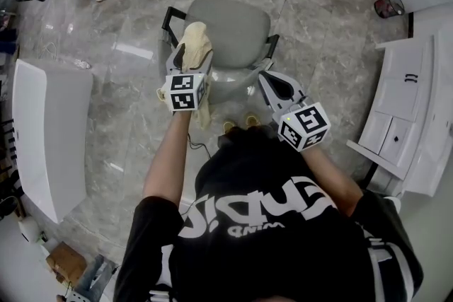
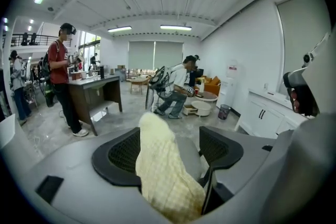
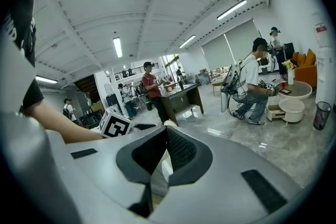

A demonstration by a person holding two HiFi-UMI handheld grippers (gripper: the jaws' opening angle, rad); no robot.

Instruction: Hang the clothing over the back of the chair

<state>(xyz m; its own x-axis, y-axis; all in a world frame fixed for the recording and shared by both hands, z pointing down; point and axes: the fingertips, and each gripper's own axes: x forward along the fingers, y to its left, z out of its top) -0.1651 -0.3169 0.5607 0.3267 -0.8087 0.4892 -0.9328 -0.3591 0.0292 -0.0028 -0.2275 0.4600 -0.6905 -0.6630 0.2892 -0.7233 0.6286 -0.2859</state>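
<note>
Left tool [image 2: 169,150] of mine stands released, the yellow clothing [image 2: 164,168] loose between its jaws, draped over the chair [image 1: 233,25] back's left end. My right tool [image 3: 167,129] is clenched, empty. Bunched there, the clothing may slide onto the glossy marble floor [image 1: 124,106]. People work far off.

Yellow clothing [image 1: 195,39] over the grey chair [image 1: 233,28] back — left gripper [image 1: 190,57] around it
</note>
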